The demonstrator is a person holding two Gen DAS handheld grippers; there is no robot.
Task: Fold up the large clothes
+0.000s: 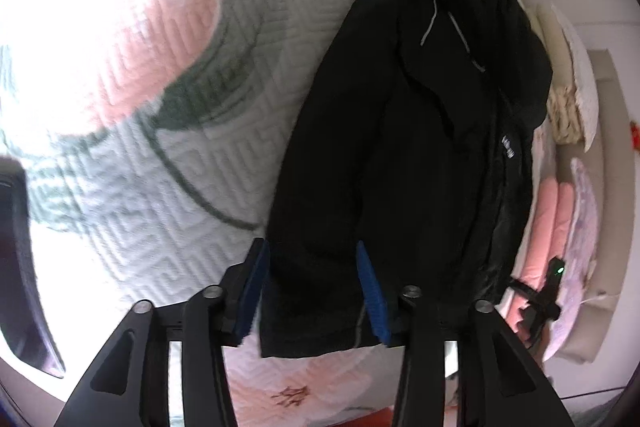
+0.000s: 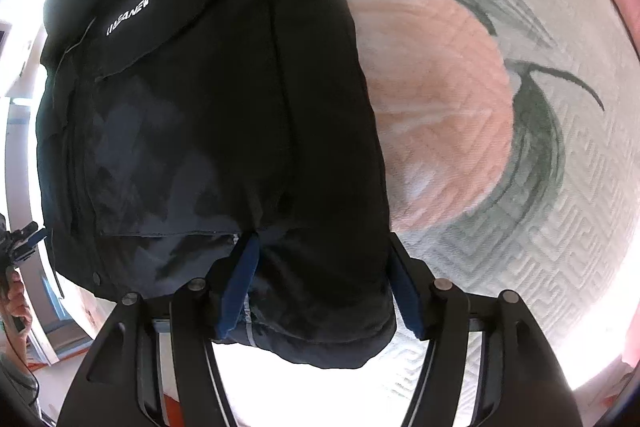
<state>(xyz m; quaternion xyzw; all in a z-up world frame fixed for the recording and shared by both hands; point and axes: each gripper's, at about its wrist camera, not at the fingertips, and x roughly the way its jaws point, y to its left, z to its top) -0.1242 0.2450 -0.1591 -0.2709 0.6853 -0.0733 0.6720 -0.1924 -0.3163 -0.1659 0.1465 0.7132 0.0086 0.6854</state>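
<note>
A black jacket with white lettering and grey reflective strips lies lengthwise on a quilted bedspread printed with pink flowers and green leaves. My left gripper stands over its near end, a flat strip of the hem between the blue pads, which stand apart from each other. In the right wrist view the jacket fills the left half over the bedspread. My right gripper straddles its bulky lower corner, jaws wide, and the fabric fills the gap without looking pinched.
Folded pink bedding and pillows line the bed's right side in the left wrist view, with a small black device showing a green light near them. At the left edge of the right wrist view a hand holds a black tool.
</note>
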